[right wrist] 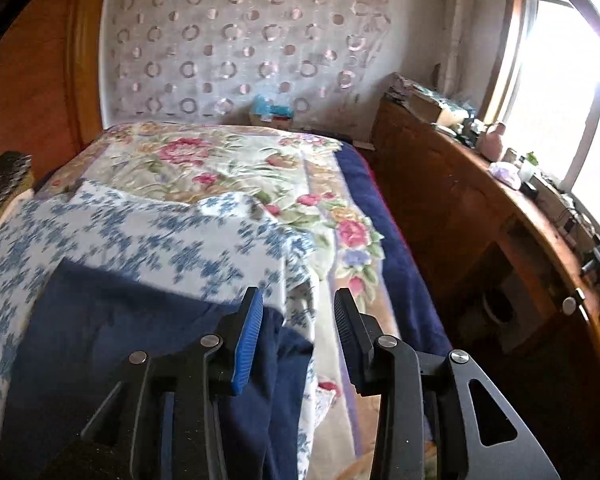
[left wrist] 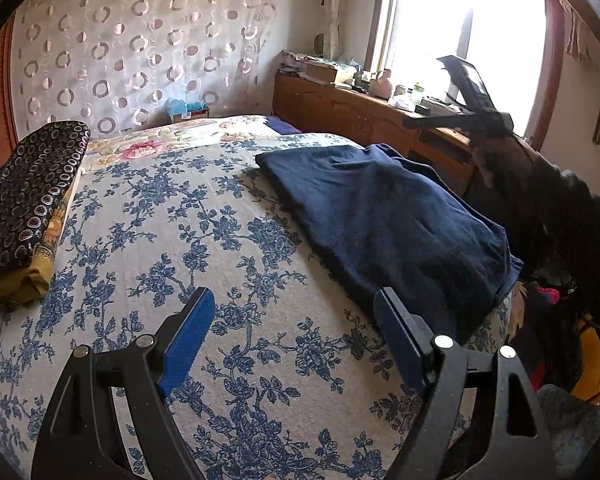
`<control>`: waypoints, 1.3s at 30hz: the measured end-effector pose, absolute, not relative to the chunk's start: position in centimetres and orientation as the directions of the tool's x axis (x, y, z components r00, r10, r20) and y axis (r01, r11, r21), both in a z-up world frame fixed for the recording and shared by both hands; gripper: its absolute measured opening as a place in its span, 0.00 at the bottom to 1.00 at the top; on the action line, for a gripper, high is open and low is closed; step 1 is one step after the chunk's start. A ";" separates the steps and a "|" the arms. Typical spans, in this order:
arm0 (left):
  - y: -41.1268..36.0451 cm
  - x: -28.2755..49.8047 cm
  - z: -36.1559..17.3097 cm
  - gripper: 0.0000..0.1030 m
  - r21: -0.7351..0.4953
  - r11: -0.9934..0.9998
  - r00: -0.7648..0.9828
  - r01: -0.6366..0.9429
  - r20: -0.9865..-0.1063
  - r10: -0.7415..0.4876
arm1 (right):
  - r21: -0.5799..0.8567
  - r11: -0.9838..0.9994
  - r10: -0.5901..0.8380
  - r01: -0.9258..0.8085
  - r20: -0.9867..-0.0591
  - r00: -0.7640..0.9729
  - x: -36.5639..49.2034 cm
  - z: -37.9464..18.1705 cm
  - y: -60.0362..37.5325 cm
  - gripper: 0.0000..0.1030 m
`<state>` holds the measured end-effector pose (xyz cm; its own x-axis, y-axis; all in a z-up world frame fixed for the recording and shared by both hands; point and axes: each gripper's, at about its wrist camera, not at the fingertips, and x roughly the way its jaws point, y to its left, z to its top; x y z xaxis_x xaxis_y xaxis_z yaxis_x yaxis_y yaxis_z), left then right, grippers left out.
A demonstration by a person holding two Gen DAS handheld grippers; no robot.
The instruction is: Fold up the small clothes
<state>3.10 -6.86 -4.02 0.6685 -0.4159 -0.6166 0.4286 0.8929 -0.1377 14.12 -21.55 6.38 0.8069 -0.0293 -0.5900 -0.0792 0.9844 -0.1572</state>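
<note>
While the navy garment (left wrist: 388, 216) lies folded along the bed's (left wrist: 204, 264) right edge, I hold the left gripper (left wrist: 294, 312) spread wide above bare cover, gripping nothing; right gripper (right wrist: 296, 300) half-spread over the garment's edge, probably lining up a pinch.

Bare bedspread (left wrist: 204, 240) lies between the folded dark bundle (left wrist: 24, 200) and the navy garment (left wrist: 384, 216).
</note>
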 end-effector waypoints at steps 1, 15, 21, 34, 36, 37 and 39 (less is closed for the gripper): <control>-7.0 3.2 -4.0 0.80 -0.139 0.892 0.667 0.431 -0.617 -0.418 | -0.149 0.984 -0.012 -0.096 -0.594 0.805 13.8 6.4 -21.7 0.37; -9.4 3.3 -4.2 0.80 -0.132 0.869 0.635 0.477 -0.631 -0.445 | -0.006 0.973 0.161 -0.229 -0.694 0.701 0.3 2.5 -27.2 0.37; -10.3 3.4 -4.6 0.80 -0.128 0.862 0.620 0.490 -0.643 -0.449 | 0.028 0.977 0.168 -0.211 -0.707 0.687 -2.5 2.7 -29.0 0.37; -12.3 3.5 -5.7 0.80 -0.137 0.842 0.578 0.522 -0.669 -0.467 | 0.067 0.954 0.251 -0.292 -0.710 0.659 -3.3 3.5 -27.9 0.04; -12.5 3.4 -5.9 0.80 -0.137 0.839 0.572 0.527 -0.673 -0.469 | 0.047 0.956 0.240 -0.291 -0.700 0.673 -3.7 4.0 -28.1 0.03; -12.6 3.4 -5.9 0.80 -0.138 0.837 0.569 0.530 -0.674 -0.471 | 0.029 0.957 0.227 -0.290 -0.700 0.677 -4.0 4.0 -28.1 0.03; -12.9 3.4 -6.1 0.80 -0.135 0.835 0.564 0.533 -0.679 -0.470 | -0.001 0.961 0.196 -0.276 -0.705 0.682 -4.4 4.0 -28.6 0.03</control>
